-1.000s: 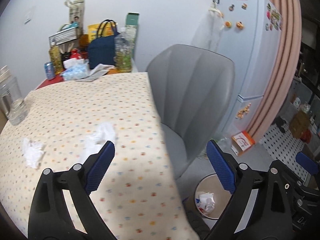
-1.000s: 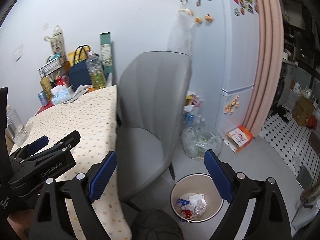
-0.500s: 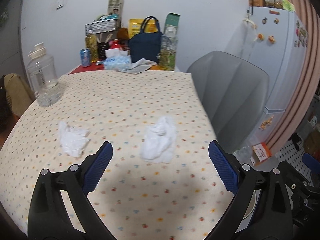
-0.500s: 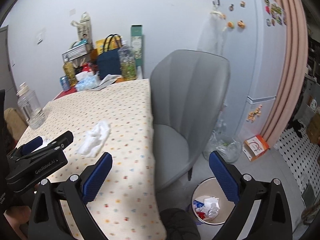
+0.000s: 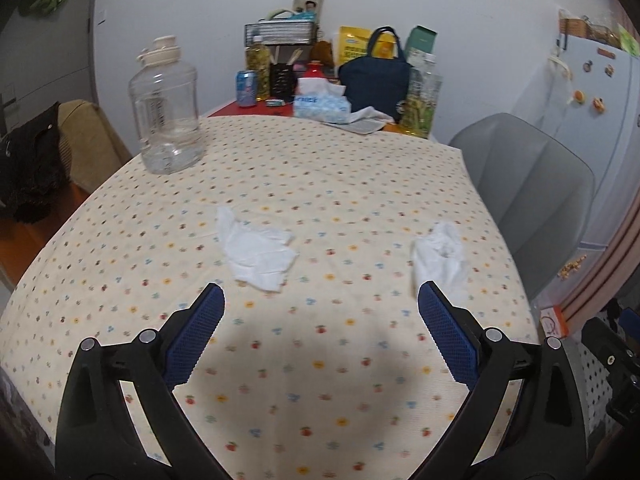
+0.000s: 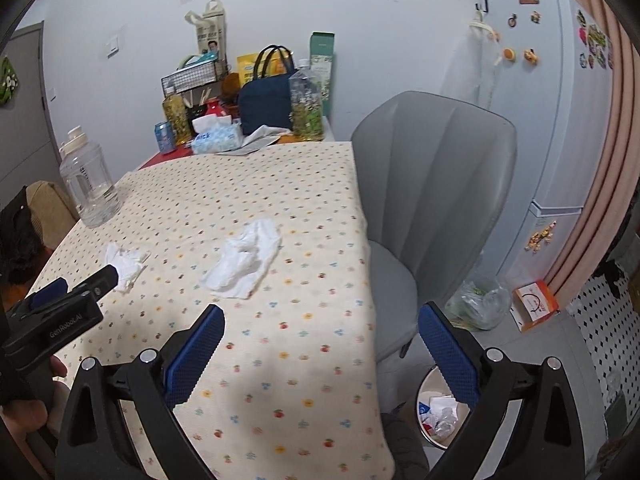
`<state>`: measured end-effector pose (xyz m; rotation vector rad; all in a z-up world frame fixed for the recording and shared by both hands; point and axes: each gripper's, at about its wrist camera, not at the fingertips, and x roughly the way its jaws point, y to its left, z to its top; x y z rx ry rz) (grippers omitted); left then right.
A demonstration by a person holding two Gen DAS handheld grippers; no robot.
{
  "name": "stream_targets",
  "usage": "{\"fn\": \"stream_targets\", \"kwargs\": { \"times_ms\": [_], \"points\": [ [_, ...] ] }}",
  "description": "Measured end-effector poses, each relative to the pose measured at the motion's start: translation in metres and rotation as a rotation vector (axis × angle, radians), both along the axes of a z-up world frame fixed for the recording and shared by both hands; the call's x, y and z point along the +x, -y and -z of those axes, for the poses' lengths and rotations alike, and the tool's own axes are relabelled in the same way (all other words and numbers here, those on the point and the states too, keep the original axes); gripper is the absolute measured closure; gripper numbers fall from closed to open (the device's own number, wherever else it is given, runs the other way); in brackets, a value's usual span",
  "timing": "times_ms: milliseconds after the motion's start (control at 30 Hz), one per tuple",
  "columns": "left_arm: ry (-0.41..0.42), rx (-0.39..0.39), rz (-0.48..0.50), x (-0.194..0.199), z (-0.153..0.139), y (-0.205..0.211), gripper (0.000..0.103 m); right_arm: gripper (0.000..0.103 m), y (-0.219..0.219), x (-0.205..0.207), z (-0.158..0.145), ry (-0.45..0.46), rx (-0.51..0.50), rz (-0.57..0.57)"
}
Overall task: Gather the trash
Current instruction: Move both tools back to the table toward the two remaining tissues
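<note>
Dotted cloth covers the desk [image 5: 320, 360], grey chair [image 6: 432, 184] at its right edge, part-filled bin [image 6: 440, 412] on the floor below. Left gripper [image 5: 320, 320] and right gripper [image 6: 320, 332] both hang wide open and empty, the right one's jaws having just been opening. Two crumpled tissues lie apart: left tissue [image 5: 258, 252], right tissue [image 6: 244, 260]; thin paper could slide or snag the cloth under a shallow pinch.
</note>
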<state>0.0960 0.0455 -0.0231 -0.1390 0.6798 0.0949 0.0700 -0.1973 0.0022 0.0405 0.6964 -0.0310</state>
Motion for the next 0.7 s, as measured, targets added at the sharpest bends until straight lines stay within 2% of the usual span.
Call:
{"fn": "stream_targets", "kwargs": {
  "times_ms": [400,700],
  "points": [
    [-0.043,-0.024,-0.07,0.024,0.017,-0.035,0.007,0.008,-0.022,0.024,0.015,-0.039,0.004,-0.052],
    [-0.101,-0.018,-0.105,0.051,0.036,-0.043,0.007,0.009,-0.031,0.051,0.027,-0.067,0.019,-0.08]
  ]
}}
